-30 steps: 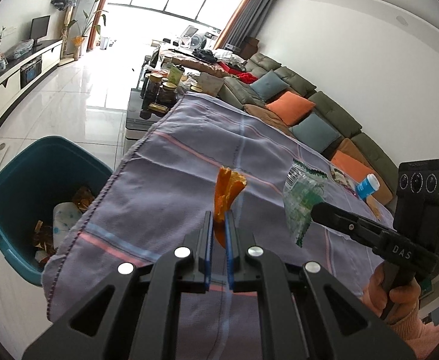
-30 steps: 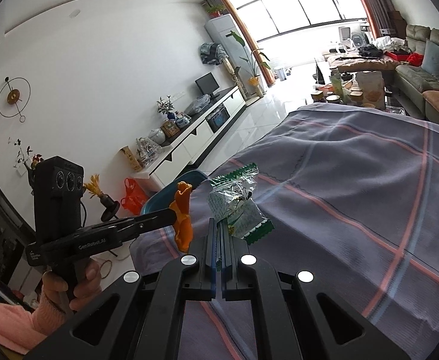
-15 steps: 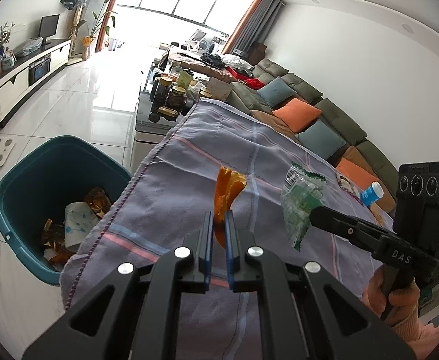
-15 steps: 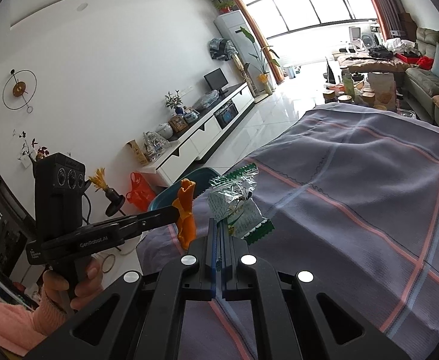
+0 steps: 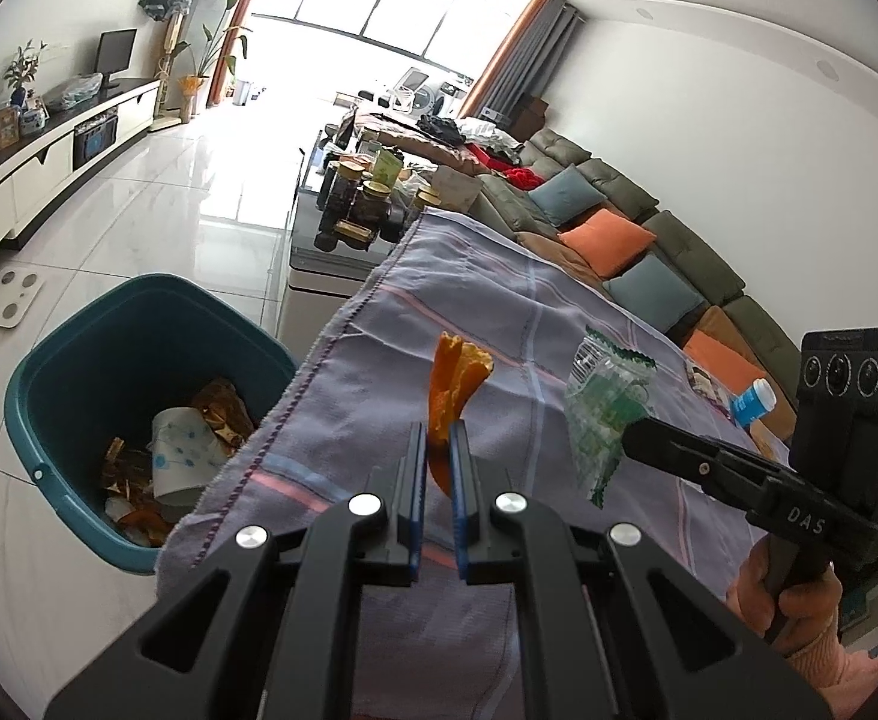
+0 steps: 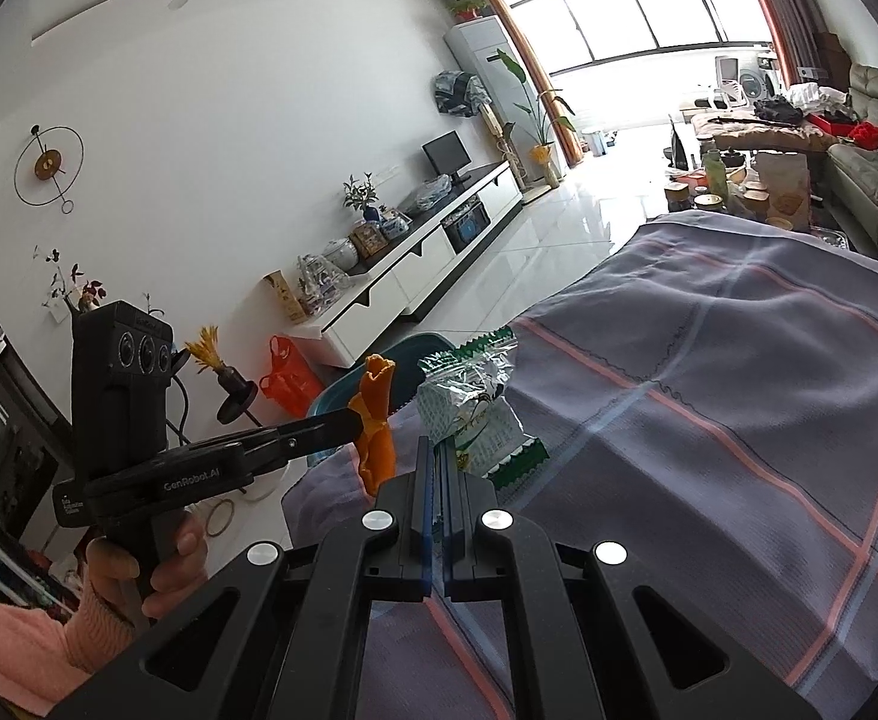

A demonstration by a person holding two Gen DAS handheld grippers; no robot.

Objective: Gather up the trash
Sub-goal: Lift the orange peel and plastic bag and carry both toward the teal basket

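Observation:
My left gripper [image 5: 437,429] is shut on a strip of orange peel [image 5: 454,384], held above the left edge of the cloth-covered table [image 5: 499,312]. In the right wrist view that peel [image 6: 374,420] hangs from the left gripper's tip [image 6: 351,420]. My right gripper [image 6: 437,444] is shut on a clear and green snack wrapper [image 6: 475,414], seen in the left wrist view as a crumpled wrapper [image 5: 604,414] at the right gripper's tip [image 5: 628,441]. A teal bin [image 5: 102,360] with paper and wrappers inside stands on the floor, left of the table.
A low table with jars [image 5: 360,204] stands beyond the far end of the table. A sofa with cushions [image 5: 631,240] runs along the right. A small blue-and-white bottle [image 5: 752,401] lies at the table's right. A white scale [image 5: 9,297] lies on the floor.
The left gripper with the peel has shifted toward the table's left edge, so the teal bin shows larger and nearer. The right gripper still holds the wrapper in about the same place.

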